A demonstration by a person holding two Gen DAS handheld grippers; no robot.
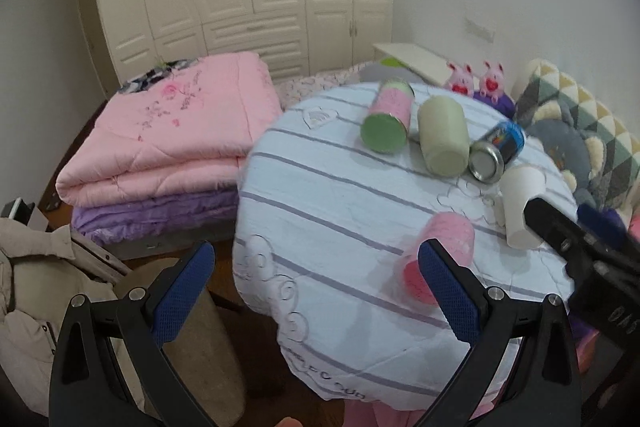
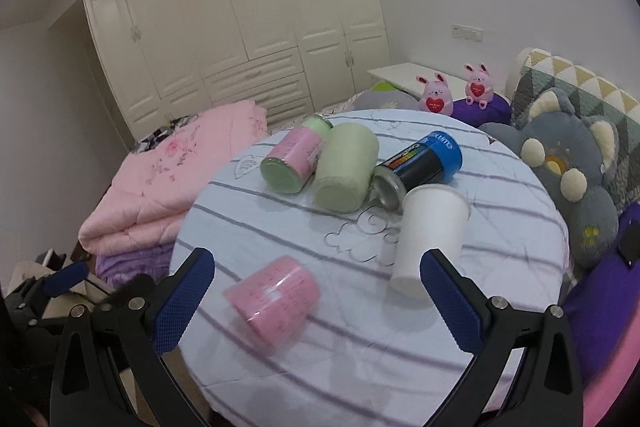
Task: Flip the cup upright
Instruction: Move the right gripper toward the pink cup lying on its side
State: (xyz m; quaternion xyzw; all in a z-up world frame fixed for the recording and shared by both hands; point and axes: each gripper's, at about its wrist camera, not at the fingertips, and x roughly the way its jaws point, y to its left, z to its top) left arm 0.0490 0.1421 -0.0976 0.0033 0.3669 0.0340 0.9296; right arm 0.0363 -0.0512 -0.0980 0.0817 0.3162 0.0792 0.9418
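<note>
You are looking at a round table draped in a pale blue striped cloth (image 2: pixel 360 367), seen from both of your handheld grippers, and nothing on it has been stood up yet. Five containers all lie on their sides. Nearest you is a pink cup (image 2: pixel 272 301), alone toward the front of the table. To its right lies a white paper cup (image 2: pixel 430 235), its wider mouth pointing away from you and its narrower base toward you. Behind that, in a tight row, sit a blue and black can (image 2: pixel 420 167), a pale green cup (image 2: pixel 346 169) and a pink canister with a green end (image 2: pixel 292 161), each just beside the next. Your left gripper (image 1: pixel 316 291) hangs at the front left edge of the table, its blue-padded fingers (image 1: pixel 184 293) spread wide and holding nothing; the pink cup (image 1: pixel 438 255) shows partly behind its right finger, not between the two. Your right gripper (image 2: pixel 316 301) is likewise spread and empty, hovering over the front of the table with the pink cup in the gap of its view, though whether the pads are level with the cup cannot be told. In the left view, the right gripper's black tip overlaps the white cup (image 1: pixel 520 207); contact cannot be judged. The task appears barely begun: a cup must be gripped, turned and set on its base
</note>
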